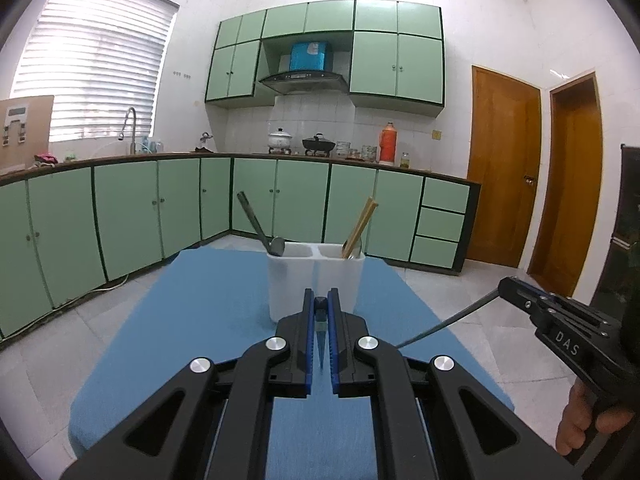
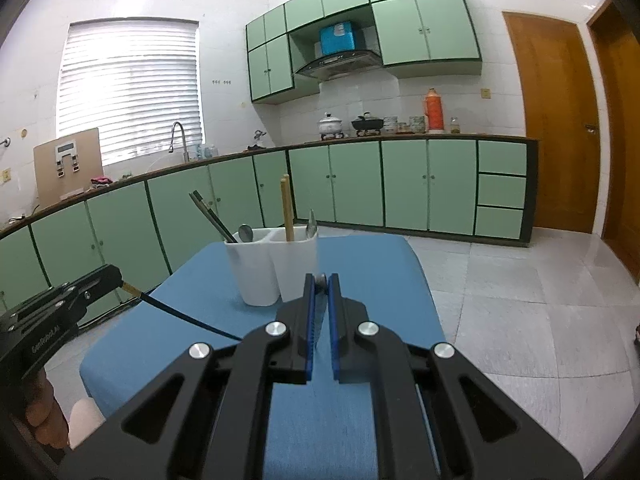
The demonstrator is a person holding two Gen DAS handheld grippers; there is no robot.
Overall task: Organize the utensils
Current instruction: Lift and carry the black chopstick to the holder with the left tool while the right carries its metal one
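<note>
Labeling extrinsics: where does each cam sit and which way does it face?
Left wrist: on the left gripper, facing the white holder and far counter; right gripper and a hand show at right.
Right wrist: on the right gripper, facing the same; left gripper at left.
Shared: holder, blue table, chopsticks.

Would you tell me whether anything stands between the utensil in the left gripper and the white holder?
Nothing visible does: the table between the left gripper, shut on the utensil, and the white holder is bare. Chopsticks and a dark handle lean inside its compartments.
</note>
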